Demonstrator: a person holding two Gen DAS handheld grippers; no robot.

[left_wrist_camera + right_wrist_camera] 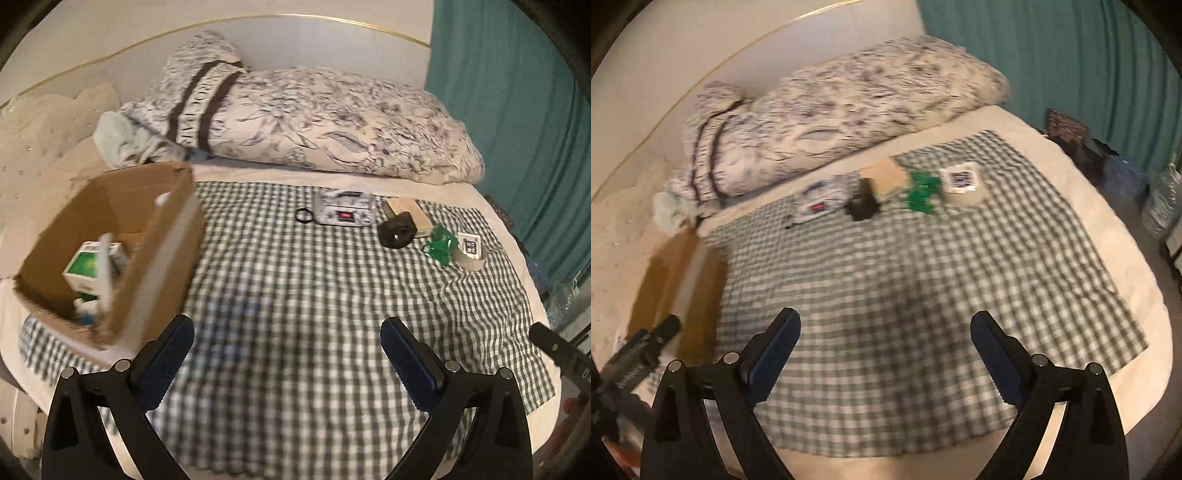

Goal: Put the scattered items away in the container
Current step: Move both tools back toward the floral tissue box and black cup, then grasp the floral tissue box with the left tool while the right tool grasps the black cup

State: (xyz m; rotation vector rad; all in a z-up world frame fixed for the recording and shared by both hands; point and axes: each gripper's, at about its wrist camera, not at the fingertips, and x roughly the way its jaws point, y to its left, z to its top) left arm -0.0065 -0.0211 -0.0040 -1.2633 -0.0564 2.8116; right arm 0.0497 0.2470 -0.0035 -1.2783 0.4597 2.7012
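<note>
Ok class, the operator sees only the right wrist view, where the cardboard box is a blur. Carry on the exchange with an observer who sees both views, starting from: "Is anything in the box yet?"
Observer: Yes. A green-and-white carton lies inside the cardboard box.
Operator: Is the left gripper carrying anything?
Observer: No. It is open, with nothing between its fingers.
Operator: Anything small by the patterned pouch?
Observer: A black ring lies on the checked cloth, right beside the pouch's left end.
</note>
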